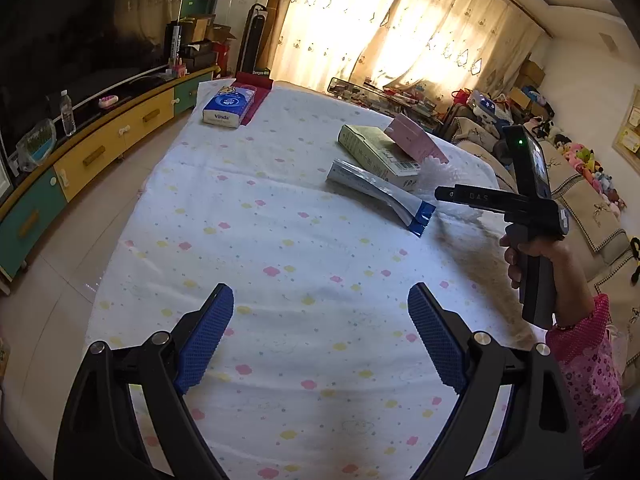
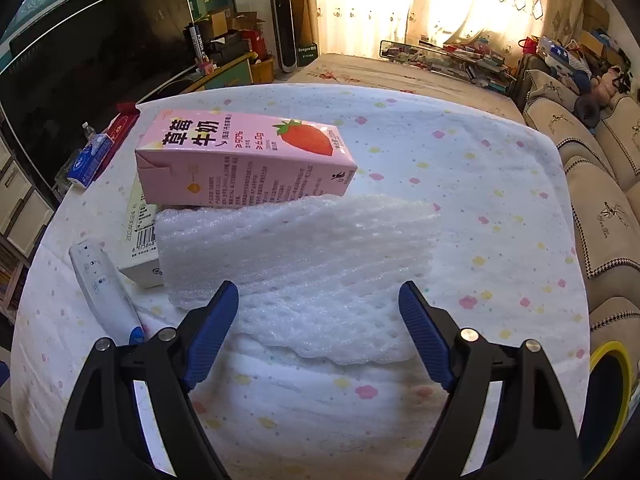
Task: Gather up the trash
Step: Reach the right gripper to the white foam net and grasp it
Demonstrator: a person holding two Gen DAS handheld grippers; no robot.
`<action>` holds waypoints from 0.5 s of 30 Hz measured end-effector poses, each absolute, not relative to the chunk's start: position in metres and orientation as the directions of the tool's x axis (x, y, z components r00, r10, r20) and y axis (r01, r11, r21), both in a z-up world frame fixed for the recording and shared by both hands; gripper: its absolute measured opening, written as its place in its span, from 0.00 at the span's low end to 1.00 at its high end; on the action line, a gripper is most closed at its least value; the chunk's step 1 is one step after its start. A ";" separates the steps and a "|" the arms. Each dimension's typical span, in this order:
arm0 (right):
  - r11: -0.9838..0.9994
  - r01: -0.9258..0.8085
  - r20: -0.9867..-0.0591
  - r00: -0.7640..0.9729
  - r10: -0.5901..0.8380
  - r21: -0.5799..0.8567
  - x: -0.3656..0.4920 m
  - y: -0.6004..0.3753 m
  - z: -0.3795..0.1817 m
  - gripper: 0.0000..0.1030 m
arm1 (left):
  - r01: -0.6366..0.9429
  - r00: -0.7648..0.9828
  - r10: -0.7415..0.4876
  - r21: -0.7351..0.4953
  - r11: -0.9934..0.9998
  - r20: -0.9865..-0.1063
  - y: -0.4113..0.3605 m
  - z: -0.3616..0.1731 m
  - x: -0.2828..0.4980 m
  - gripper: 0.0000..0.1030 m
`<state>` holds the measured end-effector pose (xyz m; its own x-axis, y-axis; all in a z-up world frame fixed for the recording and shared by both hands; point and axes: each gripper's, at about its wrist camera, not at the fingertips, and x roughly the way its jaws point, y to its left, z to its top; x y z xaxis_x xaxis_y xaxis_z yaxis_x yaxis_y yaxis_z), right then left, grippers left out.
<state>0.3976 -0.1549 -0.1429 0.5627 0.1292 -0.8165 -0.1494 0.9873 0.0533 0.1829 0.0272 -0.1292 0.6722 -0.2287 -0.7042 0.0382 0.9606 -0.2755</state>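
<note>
Right gripper hangs wide open and empty over the near edge of the white foam wrap, which lies just in front of the pink strawberry milk carton.

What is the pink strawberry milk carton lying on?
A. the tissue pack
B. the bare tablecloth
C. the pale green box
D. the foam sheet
C: the pink strawberry milk carton lies on its side on top of the pale green box, whose barcoded end sticks out beneath it.
</note>
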 end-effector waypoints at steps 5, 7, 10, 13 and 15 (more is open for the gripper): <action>0.987 -0.157 -0.814 0.568 0.119 0.035 0.395 -0.149 -0.145 0.64 | 0.048 0.663 -0.236 -0.275 0.960 -0.710 0.021 -0.132 0.185 0.85; 0.987 -0.155 -0.812 0.571 0.121 0.039 0.394 -0.152 -0.146 0.58 | 0.053 0.663 -0.239 -0.275 0.960 -0.710 0.018 -0.132 0.185 0.85; 0.987 -0.154 -0.811 0.571 0.126 0.045 0.392 -0.155 -0.144 0.33 | 0.057 0.663 -0.242 -0.275 0.960 -0.708 0.016 -0.130 0.183 0.85; 0.988 -0.150 -0.812 0.571 0.122 0.044 0.387 -0.158 -0.143 0.12 | 0.060 0.666 -0.242 -0.273 0.960 -0.705 0.014 -0.129 0.181 0.85; 0.987 -0.149 -0.810 0.571 0.132 0.056 0.381 -0.161 -0.142 0.10 | 0.063 0.669 -0.241 -0.270 0.961 -0.703 0.013 -0.127 0.179 0.85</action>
<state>0.3815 -0.1613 -0.1417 0.5707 0.1322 -0.8105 -0.1485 0.9873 0.0565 0.1794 0.0125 -0.1273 0.6693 -0.2413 -0.7028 0.0626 0.9607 -0.2703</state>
